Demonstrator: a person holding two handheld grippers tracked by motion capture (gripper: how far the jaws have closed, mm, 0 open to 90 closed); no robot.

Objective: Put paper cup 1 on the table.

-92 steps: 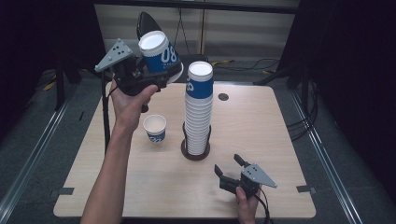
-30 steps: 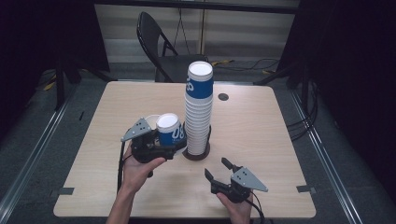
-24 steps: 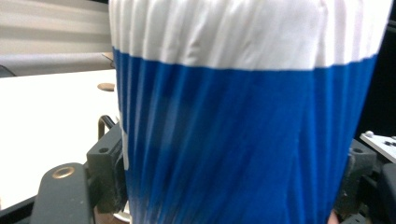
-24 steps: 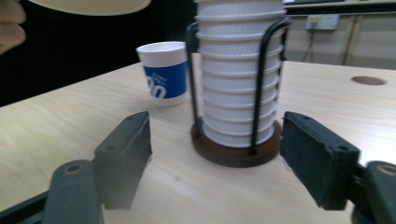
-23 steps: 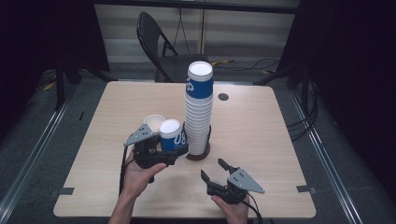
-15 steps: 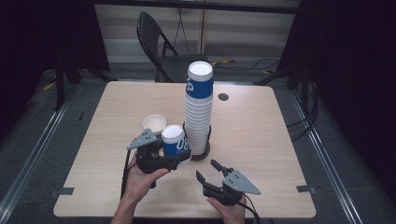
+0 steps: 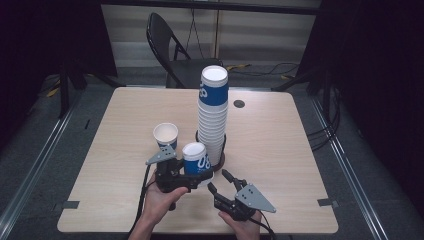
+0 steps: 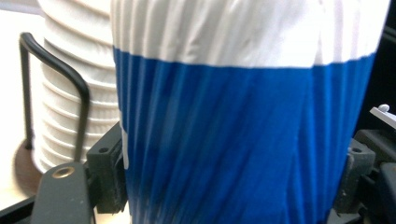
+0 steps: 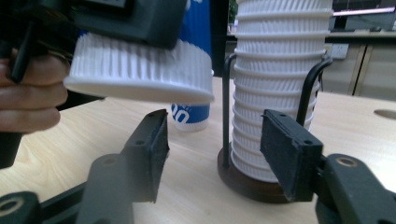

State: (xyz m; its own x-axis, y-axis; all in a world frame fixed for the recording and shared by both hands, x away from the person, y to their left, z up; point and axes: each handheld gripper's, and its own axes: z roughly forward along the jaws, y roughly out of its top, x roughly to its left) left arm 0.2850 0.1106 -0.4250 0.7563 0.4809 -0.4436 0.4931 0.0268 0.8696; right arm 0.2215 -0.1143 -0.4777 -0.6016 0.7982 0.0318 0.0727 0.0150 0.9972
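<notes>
Cup (image 7: pixel 196 156) clamped in left gripper (image 7: pixel 186 176), lowered to 6 o'clock of cup stack (image 7: pixel 212 117) | right gripper (image 7: pixel 220 186) narrowing, empty, beneath cup | handoff likely

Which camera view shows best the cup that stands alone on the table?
The high view: the lone cup shows whole, open mouth up. The right gripper view shows only its base behind the held cup.

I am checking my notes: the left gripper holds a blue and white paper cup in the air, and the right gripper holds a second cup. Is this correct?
Not fully. The right gripper holds nothing: in the right gripper view its jaws, which have just been closing, stand apart with nothing between them. The left gripper does hold the blue and white paper cup above the table.
</notes>
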